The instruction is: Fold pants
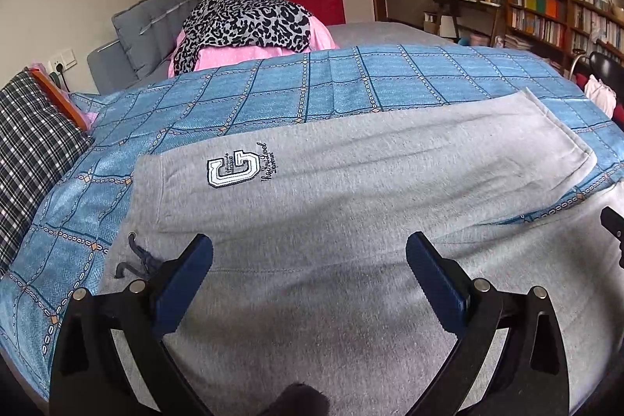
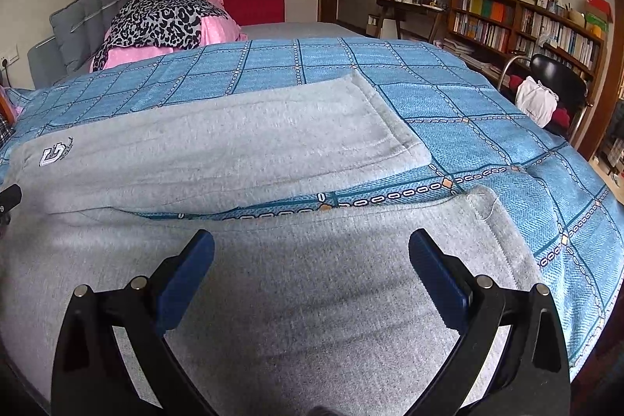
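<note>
Grey sweatpants (image 1: 331, 205) lie spread flat on a blue checked bedspread (image 1: 273, 96), waistband to the left, both legs running to the right. A white letter patch (image 1: 233, 168) sits near the waist, and a dark drawstring (image 1: 136, 258) lies at the waistband. My left gripper (image 1: 310, 256) is open, just above the near hip area, holding nothing. My right gripper (image 2: 312, 252) is open above the near leg (image 2: 312, 299), close to its hem (image 2: 495, 232). The far leg (image 2: 241, 135) lies beyond a strip of bedspread (image 2: 507, 151).
A pile of leopard-print and pink bedding (image 1: 249, 26) lies at the headboard. A plaid pillow (image 1: 31, 143) is at the left. A black chair with clothes (image 2: 546, 92) and bookshelves (image 2: 526, 22) stand right of the bed.
</note>
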### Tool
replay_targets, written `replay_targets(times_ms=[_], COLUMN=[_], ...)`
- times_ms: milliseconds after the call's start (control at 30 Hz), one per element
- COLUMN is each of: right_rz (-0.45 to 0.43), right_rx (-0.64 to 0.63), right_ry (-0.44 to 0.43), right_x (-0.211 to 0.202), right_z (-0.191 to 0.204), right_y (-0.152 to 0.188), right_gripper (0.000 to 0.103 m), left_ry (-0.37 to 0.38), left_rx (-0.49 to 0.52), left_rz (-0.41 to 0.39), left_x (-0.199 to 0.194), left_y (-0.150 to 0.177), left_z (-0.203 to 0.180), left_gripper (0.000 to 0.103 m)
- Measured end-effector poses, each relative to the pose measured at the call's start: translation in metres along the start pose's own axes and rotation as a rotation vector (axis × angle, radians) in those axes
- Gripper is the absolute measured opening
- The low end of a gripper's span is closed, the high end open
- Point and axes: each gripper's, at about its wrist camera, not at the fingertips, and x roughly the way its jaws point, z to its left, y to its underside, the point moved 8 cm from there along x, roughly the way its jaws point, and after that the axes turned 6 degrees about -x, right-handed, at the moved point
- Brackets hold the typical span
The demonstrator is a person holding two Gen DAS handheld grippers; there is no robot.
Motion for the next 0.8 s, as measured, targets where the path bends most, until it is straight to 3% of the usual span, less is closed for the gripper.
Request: replay_targets(times_ms=[500,800], right_rz=[0.03,0.033], right_rx=[-0.041,-0.159], right_ry=[0.008,0.063], right_x=[0.026,0.038], right_z=[0.012,0.013], right_y=[-0.01,-0.034], right_gripper=[0.101,0.101], left_ry=[-0.023,-0.009], left_rx=[-0.012,-0.031], left_rz=[0.028,0.11], left_x=[0.024,0.046], left_y=[-0.001,-0.005], left_z=[0.014,0.041], left_gripper=[0.098,0.098])
